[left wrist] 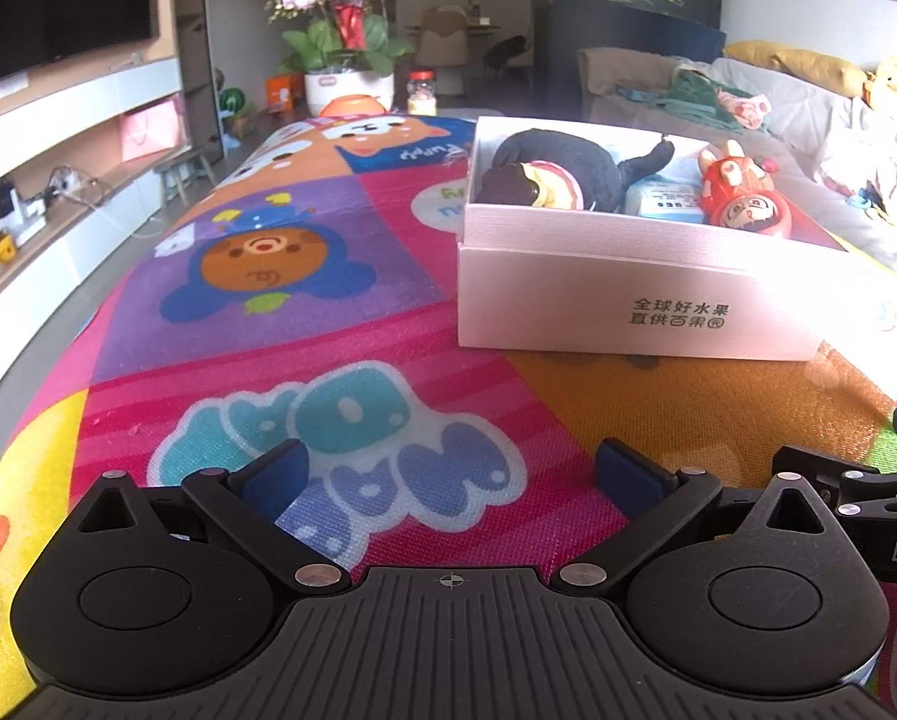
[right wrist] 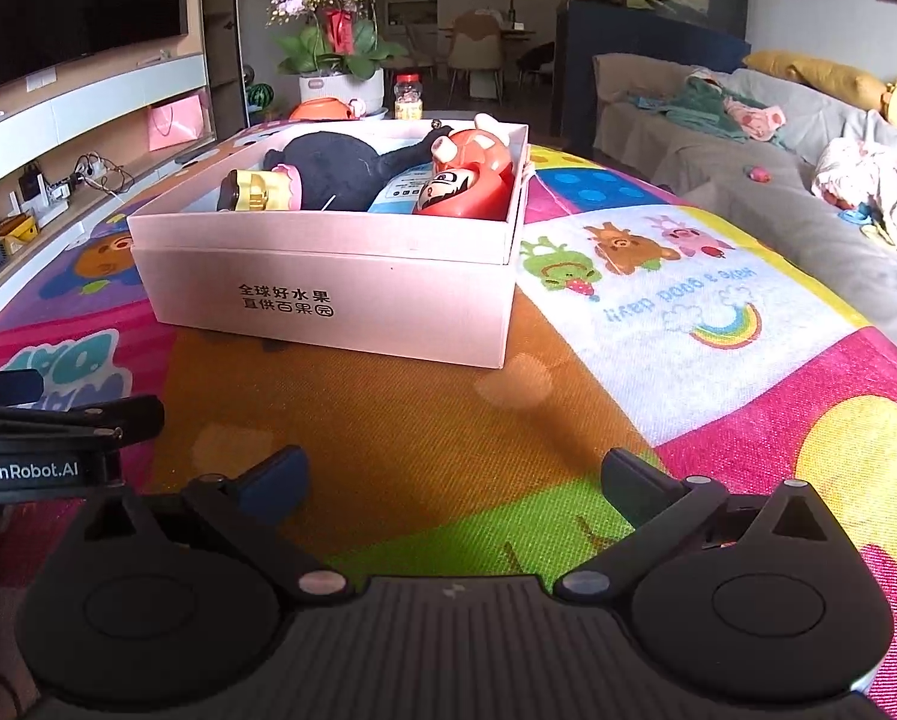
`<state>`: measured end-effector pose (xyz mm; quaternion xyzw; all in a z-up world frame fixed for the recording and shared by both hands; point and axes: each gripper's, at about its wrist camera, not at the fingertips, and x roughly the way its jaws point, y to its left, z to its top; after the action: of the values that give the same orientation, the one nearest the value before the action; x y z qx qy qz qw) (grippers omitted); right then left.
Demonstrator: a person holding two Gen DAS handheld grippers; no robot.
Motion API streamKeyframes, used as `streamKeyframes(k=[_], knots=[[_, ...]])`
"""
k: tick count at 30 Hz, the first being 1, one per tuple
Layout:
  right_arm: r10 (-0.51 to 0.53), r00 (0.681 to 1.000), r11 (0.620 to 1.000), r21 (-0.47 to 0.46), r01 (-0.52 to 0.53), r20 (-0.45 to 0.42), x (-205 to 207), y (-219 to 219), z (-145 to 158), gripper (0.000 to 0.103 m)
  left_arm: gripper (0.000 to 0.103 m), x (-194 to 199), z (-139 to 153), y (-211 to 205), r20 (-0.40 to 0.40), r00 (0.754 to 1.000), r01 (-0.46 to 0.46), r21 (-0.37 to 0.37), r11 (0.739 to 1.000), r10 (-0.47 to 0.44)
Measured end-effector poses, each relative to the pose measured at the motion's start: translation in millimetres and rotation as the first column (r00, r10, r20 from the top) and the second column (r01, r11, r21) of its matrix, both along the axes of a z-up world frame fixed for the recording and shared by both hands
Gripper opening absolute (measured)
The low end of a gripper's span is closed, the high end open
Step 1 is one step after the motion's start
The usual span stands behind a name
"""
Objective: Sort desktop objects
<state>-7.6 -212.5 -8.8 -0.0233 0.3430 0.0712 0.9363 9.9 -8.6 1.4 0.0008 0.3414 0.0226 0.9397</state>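
The pale pink cardboard box (left wrist: 640, 306) sits ahead of the left hand-held gripper (left wrist: 451, 477) and off to its right, resting on the colourful cartoon mat (left wrist: 304, 276) that covers the tabletop. Seen from the right hand-held gripper (right wrist: 454, 480), the same box (right wrist: 328, 288) lies ahead and slightly left, its printed side facing the camera.

The box is open-topped and holds several things. A black plush toy (left wrist: 562, 171) with a gold and pink end lies along the far-left part of the inside; in the right wrist view this plush toy (right wrist: 340, 171) stretches across most of the box. A red roly-poly doll (left wrist: 739, 192) with a painted face lies tipped on its side against the right end — in the right wrist view the doll (right wrist: 466, 180) pokes above the rim. Between the two, a light blue packet (left wrist: 664, 201) lies flat, partly covered by both.

Both hand-held grippers have their blue-padded fingers spread wide apart with nothing between them, hovering low over the mat, near each other.

Beyond the box, at the far end of the tabletop, stand a potted orchid (left wrist: 346, 36) and a clear jar (left wrist: 421, 93) with a red lid.
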Motion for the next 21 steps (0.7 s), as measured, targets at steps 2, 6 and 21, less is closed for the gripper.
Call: streamKeyframes(k=[2,6,21], knots=[[-0.001,1.0,1.0,0.001,0.001,0.004,-0.7,0.3,-0.7,0.103,0.103,0.0,0.1,-0.1,0.0,1.0,0.0,-0.002,1.0,0.0],[-0.001,1.0,1.0,0.004,0.001,0.005,-1.1,-0.6,-1.2,0.103,0.103,-0.2,0.1,-1.1,0.002,1.0,0.018,-0.006,1.0,-0.018],[-0.002,1.0,1.0,0.003,0.002,0.005,-1.0,-0.4,-1.5,0.103,0.103,-0.6,-0.6,-5.7,0.0,0.997,0.072,-0.005,0.997,-0.072]])
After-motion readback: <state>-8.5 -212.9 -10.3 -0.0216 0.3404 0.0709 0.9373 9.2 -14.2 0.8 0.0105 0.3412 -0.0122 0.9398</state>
